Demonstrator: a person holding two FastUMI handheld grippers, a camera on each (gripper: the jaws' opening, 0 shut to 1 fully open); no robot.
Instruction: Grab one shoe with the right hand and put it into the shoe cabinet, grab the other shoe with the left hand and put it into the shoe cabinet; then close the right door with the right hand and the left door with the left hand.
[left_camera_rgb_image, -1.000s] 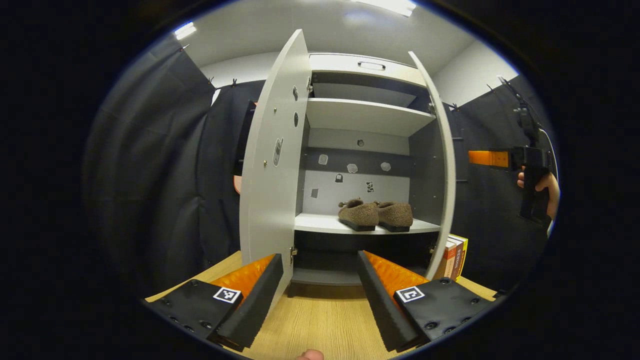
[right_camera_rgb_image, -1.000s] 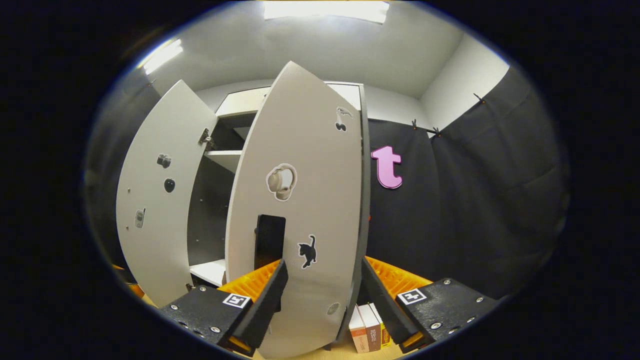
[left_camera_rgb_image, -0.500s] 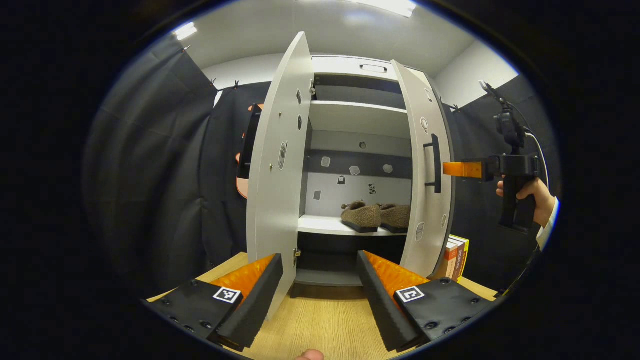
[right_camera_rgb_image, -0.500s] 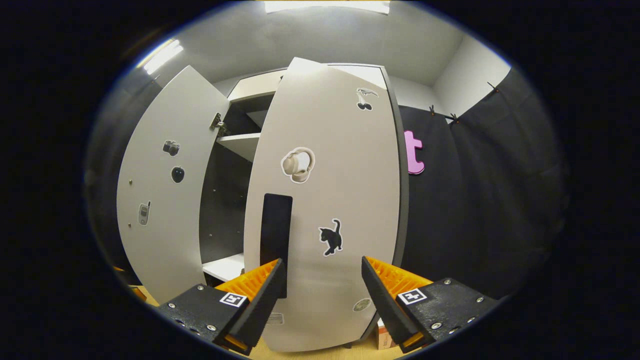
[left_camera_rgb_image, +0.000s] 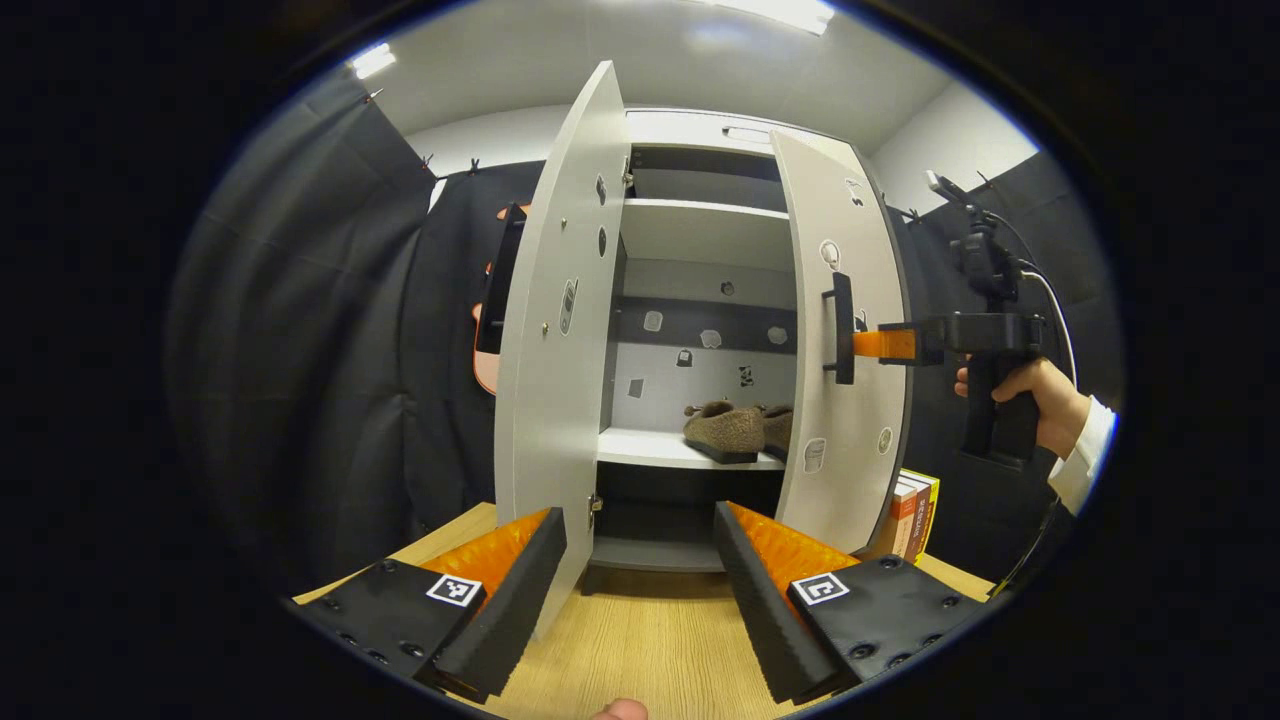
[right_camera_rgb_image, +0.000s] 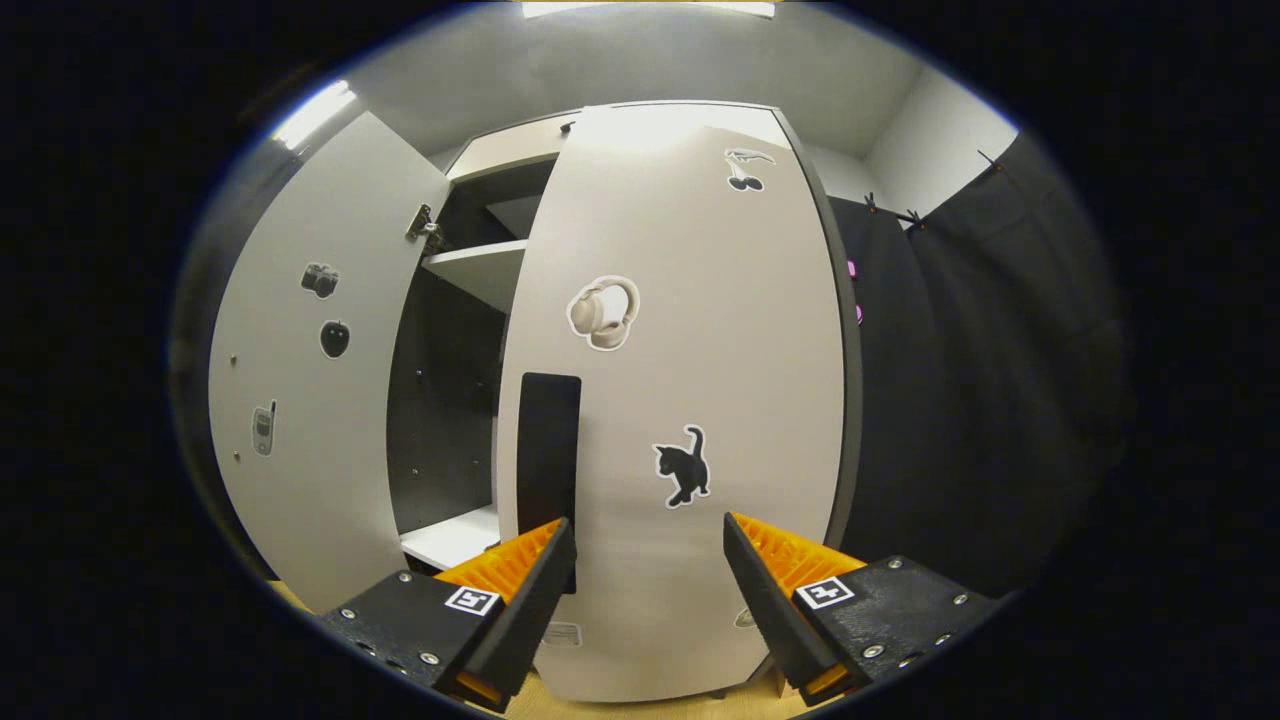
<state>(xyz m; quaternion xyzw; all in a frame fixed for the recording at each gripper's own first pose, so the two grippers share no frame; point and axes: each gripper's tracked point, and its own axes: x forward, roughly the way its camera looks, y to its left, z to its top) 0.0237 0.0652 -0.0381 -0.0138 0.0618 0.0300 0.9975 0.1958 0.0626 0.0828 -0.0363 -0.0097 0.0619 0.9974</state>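
Booth: pale cabinet (left_camera_rgb_image: 700, 130), doors (right_camera_rgb_image: 690, 400) ajar.

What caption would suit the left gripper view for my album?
Right claw at the half-shut right door; both shoes on the shelf, left door wide open.

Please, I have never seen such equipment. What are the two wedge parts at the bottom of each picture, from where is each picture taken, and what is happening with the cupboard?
No robot is here. A person carries a two-finger hand-held gripper in each hand, and a camera rides on each.

The left gripper view looks past the open left hand-held gripper, which holds nothing, over a light wooden table at a tall white shoe cabinet. Two brown fuzzy shoes sit on its shelf. The left door stands wide open.

That view also shows the person's hand pressing the right hand-held gripper against the half-closed right door, beside its black handle. The right gripper view shows this close up. Some books stand beside the cabinet.
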